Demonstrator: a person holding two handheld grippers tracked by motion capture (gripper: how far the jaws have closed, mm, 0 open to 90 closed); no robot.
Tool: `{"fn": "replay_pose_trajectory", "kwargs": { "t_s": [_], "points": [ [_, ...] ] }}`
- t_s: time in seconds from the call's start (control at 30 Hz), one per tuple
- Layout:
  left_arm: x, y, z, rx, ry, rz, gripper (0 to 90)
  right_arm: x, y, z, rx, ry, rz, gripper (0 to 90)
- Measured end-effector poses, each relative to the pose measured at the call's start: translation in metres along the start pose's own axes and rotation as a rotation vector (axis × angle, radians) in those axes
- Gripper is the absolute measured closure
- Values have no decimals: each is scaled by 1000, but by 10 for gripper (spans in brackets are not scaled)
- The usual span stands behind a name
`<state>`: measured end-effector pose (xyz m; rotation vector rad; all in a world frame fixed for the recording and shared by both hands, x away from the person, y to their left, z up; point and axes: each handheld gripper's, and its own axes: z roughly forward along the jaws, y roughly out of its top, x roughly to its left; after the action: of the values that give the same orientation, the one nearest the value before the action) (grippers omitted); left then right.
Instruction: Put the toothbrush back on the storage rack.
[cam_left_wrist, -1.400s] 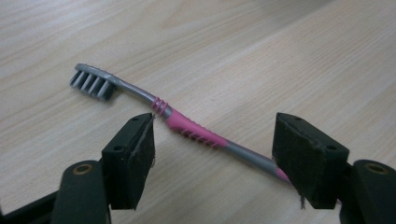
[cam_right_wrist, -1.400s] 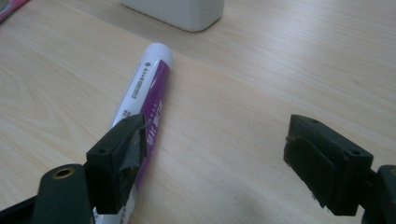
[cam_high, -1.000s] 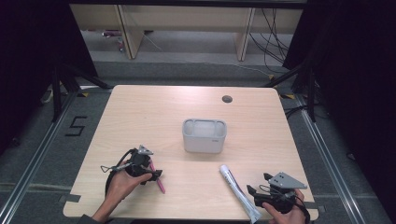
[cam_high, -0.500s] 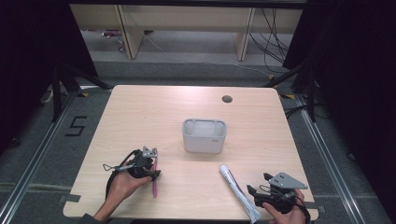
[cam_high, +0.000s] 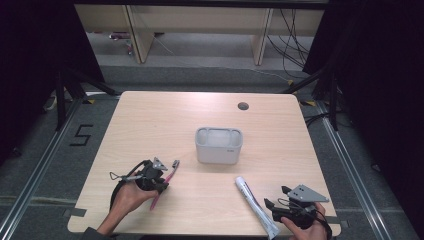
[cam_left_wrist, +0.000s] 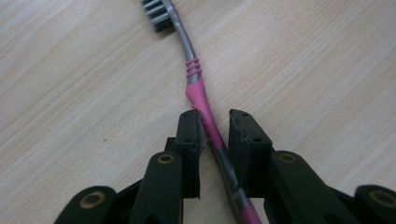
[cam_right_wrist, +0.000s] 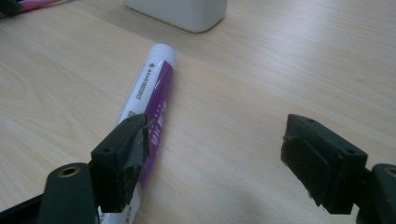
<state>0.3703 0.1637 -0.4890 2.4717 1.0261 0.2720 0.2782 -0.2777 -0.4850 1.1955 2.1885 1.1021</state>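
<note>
A pink and grey toothbrush (cam_high: 171, 171) (cam_left_wrist: 194, 74) lies on the wooden table, its bristle head pointing away from the person. My left gripper (cam_high: 162, 181) (cam_left_wrist: 217, 116) straddles the pink handle. Its jaws have just been closing and stand narrow on either side of the handle, with a slim gap still showing. A white and purple toothpaste tube (cam_high: 252, 200) (cam_right_wrist: 152, 88) lies at the front right. My right gripper (cam_high: 276, 196) (cam_right_wrist: 217, 128) rests low beside it, wide open, the tube running under its left jaw and nothing between the pads.
A white toothbrush holder (cam_high: 218, 150) (cam_right_wrist: 187, 14) stands in the middle of the table (cam_high: 150, 120). A small round cable hole (cam_high: 243, 106) sits near the far edge. Shelving and cables lie on the floor beyond.
The left gripper's jaws have narrowed around the toothbrush handle, and the brush has swung so its head now points up and to the right. The right gripper has stayed put.
</note>
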Motion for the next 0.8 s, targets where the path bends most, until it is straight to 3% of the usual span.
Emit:
{"fn": "replay_pose_trajectory", "kwargs": {
  "t_s": [0.2, 0.23, 0.37, 0.4, 0.47, 0.67, 0.8],
  "points": [
    [2, 8, 1, 68, -16, 35, 770, 0, 0, 0, -7, -15, -19, 240],
    [2, 8, 3, 58, -23, 30, 779, 1, 0, 0, -4, -6, -11, 241],
    [4, 11, 3, 105, -45, 67, 813, 0, 0, 0, -7, -11, -11, 242],
    [4, 12, 3, 111, -50, 68, 818, 2, 0, -1, 3, -5, 11, 242],
    [5, 14, 2, 142, -57, 93, 819, 0, 0, -1, 1, -8, -5, 242],
    [8, 23, 2, 232, -53, 151, 819, 0, 0, 0, 8, 9, 15, 241],
    [8, 26, 4, 254, -57, 157, 819, 0, 0, 0, 10, 10, 13, 241]
  ]
}}
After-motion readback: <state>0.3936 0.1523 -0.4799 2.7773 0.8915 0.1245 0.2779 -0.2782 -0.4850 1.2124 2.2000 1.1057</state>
